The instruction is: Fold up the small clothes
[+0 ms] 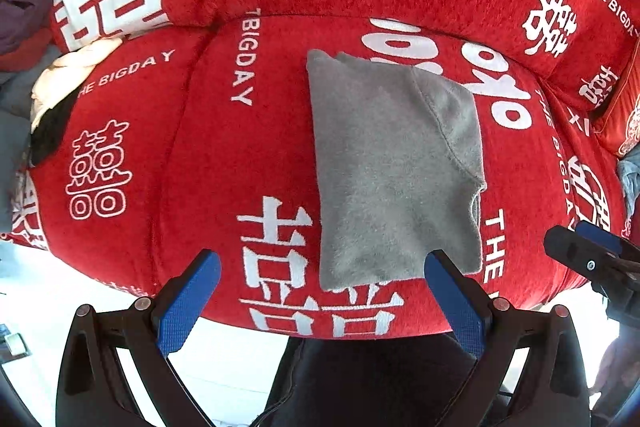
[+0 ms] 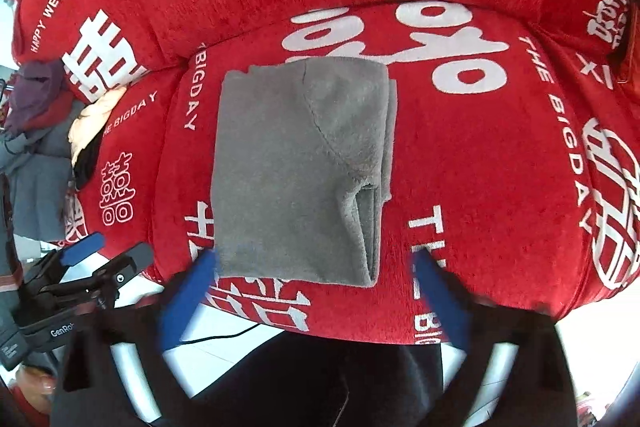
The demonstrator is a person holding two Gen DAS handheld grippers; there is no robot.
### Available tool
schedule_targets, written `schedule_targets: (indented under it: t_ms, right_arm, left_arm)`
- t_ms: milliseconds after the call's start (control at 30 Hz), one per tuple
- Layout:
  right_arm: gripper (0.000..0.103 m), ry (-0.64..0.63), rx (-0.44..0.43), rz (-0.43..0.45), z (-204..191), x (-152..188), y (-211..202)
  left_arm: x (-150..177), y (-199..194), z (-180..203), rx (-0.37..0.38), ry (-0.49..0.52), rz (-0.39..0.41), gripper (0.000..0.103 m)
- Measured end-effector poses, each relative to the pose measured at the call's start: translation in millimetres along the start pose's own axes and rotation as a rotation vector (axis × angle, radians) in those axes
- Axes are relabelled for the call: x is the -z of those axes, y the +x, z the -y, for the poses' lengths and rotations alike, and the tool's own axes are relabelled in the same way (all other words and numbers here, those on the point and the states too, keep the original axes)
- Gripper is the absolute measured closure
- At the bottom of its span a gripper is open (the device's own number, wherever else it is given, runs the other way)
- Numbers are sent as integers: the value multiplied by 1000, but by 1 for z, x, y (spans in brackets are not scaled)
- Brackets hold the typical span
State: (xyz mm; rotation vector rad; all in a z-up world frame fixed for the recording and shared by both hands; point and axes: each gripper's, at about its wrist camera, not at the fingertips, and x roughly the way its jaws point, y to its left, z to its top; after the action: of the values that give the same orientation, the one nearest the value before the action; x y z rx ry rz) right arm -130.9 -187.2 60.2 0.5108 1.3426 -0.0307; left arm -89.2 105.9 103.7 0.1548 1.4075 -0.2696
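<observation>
Grey garment (image 1: 394,167) sits folded flat on the red sofa cushion (image 1: 208,147), so both left tongs (image 1: 322,297) and right tongs (image 2: 316,301) hang wide open, holding nothing. Fold looks finished.

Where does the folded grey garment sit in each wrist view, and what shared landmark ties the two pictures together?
Left wrist: grey garment right of centre, on the red cushion.
Right wrist: near centre, between the open blue fingers.
Shared landmark: white "BIGDAY" print just left of the garment in both.
</observation>
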Motion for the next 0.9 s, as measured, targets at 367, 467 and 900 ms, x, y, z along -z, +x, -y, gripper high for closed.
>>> schedule_targets:
  t_ms: [367,467,900]
  right_arm:
    - [0,0,73,-38,-12,3,-19]
    - [0,-9,104,-35,-17,4,-23]
    - [0,-53,147,-30,-31,4,-27]
  left_arm:
    - [5,-25,-2,-11,3,6,1]
    - [4,-30,-2,-23,14,14,1]
    - [5,-34,0,-40,21,16,1]
